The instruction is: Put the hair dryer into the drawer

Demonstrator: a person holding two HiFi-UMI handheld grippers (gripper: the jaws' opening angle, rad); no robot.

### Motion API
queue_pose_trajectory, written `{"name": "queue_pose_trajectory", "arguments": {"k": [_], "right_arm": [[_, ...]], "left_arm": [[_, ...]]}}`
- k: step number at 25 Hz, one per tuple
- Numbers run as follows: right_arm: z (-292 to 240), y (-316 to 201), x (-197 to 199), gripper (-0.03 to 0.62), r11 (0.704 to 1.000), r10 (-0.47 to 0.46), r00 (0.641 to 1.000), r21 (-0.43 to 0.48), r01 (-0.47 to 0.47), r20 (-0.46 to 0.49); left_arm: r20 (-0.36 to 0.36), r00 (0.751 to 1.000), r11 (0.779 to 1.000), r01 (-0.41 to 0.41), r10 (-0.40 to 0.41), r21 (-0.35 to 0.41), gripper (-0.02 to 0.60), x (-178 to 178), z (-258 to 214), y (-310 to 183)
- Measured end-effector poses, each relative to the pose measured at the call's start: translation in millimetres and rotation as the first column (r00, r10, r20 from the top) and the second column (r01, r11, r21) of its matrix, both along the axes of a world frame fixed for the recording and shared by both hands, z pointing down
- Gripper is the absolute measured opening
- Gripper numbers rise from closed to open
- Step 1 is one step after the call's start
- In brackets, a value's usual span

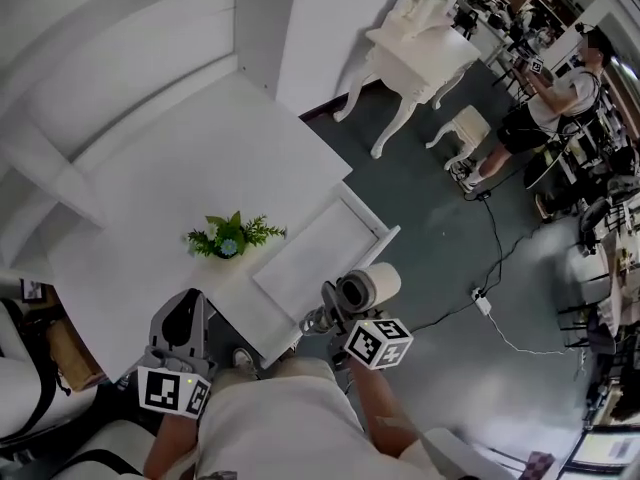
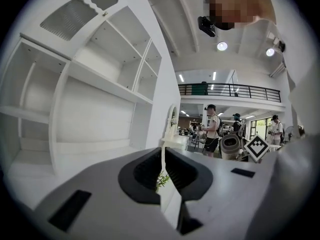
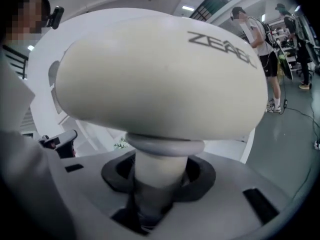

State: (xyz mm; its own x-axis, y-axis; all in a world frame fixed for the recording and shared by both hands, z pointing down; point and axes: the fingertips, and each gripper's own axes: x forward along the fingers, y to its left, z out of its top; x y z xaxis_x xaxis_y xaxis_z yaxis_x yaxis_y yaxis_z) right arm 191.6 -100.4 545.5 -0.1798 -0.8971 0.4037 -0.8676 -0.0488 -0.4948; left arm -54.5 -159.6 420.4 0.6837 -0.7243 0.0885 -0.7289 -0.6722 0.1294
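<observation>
A cream hair dryer [image 1: 368,290] with a grey nozzle is held by its handle in my right gripper [image 1: 335,308], which is shut on it. In the right gripper view the dryer's body [image 3: 160,74] fills the frame, and the handle runs down between the jaws [image 3: 159,176]. The white drawer [image 1: 320,253] stands pulled out of the white desk [image 1: 200,158], and the dryer hangs just off its near right corner. My left gripper [image 1: 182,318] is over the desk's near edge, shut with nothing in it [image 2: 162,156]. From the left gripper view the dryer [image 2: 230,146] shows at the right.
A small green plant [image 1: 232,236] stands on the desk beside the drawer. White shelves [image 2: 100,84] rise behind the desk. On the dark floor are a white dressing table [image 1: 420,53], a stool [image 1: 465,128], a cable [image 1: 495,258] and a standing person [image 1: 560,98].
</observation>
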Motion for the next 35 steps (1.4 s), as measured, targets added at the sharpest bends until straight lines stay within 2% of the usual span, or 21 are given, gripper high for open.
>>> {"name": "queue_pose_trajectory", "arguments": {"k": [3,10,22,29,35], "right_arm": [[35.7,-16.1,1.2,0.161,0.998,0.015,0.999,-0.068,-0.012,0.040],[101.0,-42.2,-1.2,0.161,0.980,0.019,0.999,-0.197,-0.010,0.047],[171.8,-71.4,1.3,0.163,0.951,0.015,0.997,-0.310,0.009,0.073],[199.1,-77.0,0.3,0.163,0.922,0.005,0.998,-0.386,0.019,0.061],[219.9,-79.6,-0.6,0.164,0.899,0.021,0.996,-0.437,0.020,0.088]], "left_arm": [[0.019,1.000,1.000,0.013,-0.013,-0.013,0.034,0.1,4.8,-2.2],[0.067,0.997,0.999,0.042,-0.041,-0.017,0.035,-5.1,4.9,-3.0],[0.119,0.990,0.996,0.083,-0.080,-0.022,0.034,-8.3,2.7,8.2],[0.128,0.986,0.994,0.109,-0.105,-0.026,0.035,-10.5,2.8,12.5],[0.138,0.982,0.990,0.135,-0.129,-0.034,0.034,-13.2,5.1,15.3]]}}
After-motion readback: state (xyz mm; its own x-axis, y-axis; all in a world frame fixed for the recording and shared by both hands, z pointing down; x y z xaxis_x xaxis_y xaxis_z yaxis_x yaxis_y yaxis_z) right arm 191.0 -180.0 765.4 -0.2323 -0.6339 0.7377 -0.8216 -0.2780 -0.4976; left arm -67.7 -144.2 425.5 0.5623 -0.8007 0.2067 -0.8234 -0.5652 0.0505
